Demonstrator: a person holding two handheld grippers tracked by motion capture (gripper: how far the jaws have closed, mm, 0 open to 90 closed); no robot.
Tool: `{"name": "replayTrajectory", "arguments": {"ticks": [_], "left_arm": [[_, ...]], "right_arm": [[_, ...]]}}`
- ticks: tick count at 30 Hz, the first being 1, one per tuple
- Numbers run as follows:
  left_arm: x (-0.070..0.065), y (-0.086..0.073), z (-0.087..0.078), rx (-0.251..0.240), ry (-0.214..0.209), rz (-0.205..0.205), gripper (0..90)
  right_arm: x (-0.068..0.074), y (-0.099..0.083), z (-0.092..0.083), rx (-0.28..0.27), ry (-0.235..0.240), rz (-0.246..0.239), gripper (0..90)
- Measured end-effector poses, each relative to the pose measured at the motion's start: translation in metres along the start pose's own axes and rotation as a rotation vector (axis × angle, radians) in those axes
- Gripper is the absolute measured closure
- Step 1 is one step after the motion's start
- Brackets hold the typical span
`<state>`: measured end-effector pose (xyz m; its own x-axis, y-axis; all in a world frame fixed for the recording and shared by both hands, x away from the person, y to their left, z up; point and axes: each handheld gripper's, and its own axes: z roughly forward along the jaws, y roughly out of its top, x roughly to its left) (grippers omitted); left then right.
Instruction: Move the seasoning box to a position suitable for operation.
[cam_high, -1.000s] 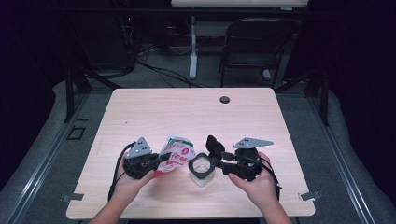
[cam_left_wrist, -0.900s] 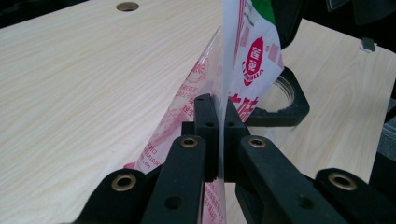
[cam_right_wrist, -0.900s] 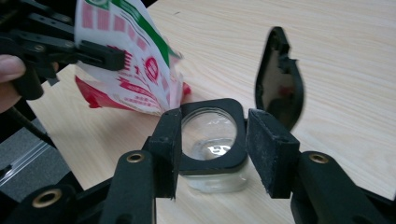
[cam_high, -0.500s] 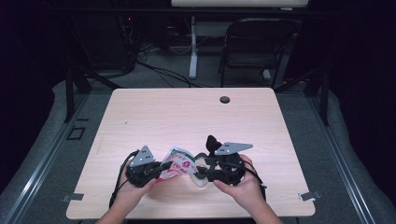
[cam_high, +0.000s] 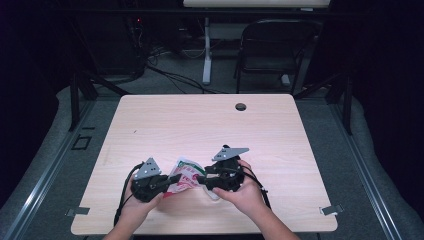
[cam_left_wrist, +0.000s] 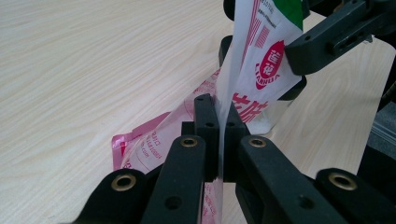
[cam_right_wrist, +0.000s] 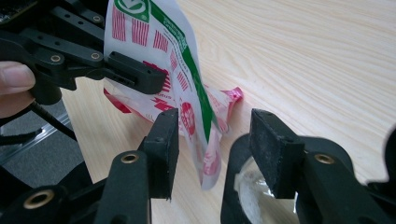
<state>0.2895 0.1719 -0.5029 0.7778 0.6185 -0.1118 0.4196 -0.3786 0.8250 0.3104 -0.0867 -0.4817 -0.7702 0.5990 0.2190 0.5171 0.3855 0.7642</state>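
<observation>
Packet: I see the red, white and green printed packet near the front edge of the surface, lifted partly off the wood between my two grippers.
Left gripper: my left gripper is clamped on the packet's thin edge, jaws pressed together on the film.
Right gripper: my right gripper has jaws apart and has just been opening; the packet's free end hangs between them, no pad pressing it.
Under the right gripper: something clear lies on the surface; I cannot tell what.
</observation>
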Motion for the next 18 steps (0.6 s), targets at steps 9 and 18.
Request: {"name": "replayTrajectory", "arguments": {"ticks": [9,18], "left_arm": [[-0.001,-0.002,-0.001,0.003,0.002,0.0,90.0],[0.004,-0.004,-0.002,-0.012,-0.024,-0.05,90.0]], "right_arm": [[0.016,0.014,0.005,-0.046,0.051,-0.06,51.7],[0.019,0.009,0.017,0.006,0.05,-0.068,58.0]]}}
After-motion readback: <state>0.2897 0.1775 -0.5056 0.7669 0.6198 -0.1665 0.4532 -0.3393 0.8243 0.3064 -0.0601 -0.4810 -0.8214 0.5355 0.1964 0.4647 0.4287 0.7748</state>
